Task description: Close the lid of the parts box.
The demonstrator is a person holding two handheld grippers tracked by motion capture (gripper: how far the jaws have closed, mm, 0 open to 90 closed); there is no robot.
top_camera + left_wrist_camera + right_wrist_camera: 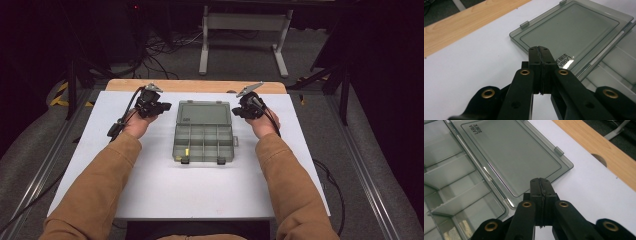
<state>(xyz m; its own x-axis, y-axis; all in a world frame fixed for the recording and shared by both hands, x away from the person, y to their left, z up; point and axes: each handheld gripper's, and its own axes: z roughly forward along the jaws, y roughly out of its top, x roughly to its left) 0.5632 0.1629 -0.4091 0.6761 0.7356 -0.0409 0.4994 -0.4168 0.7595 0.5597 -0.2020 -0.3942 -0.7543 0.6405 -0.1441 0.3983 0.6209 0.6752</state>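
A smoky clear plastic organiser box (204,142) lies open in the middle of the white table, its lid (204,113) folded flat toward the far side. One front compartment holds a small yellow item (187,151). My left gripper (161,106) hovers just left of the lid and is shut, jaws pressed together with nothing between them (539,48). My right gripper (239,109) sits just right of the lid, also shut on nothing (540,181). The lid (571,32) and the divided tray (451,185) show beyond each gripper's jaws.
The white table top (165,190) ends in a wooden strip (195,85) along the far edge. A white metal stand (242,37) and cables lie on the floor behind. Metal rails (40,170) run along both sides of the table.
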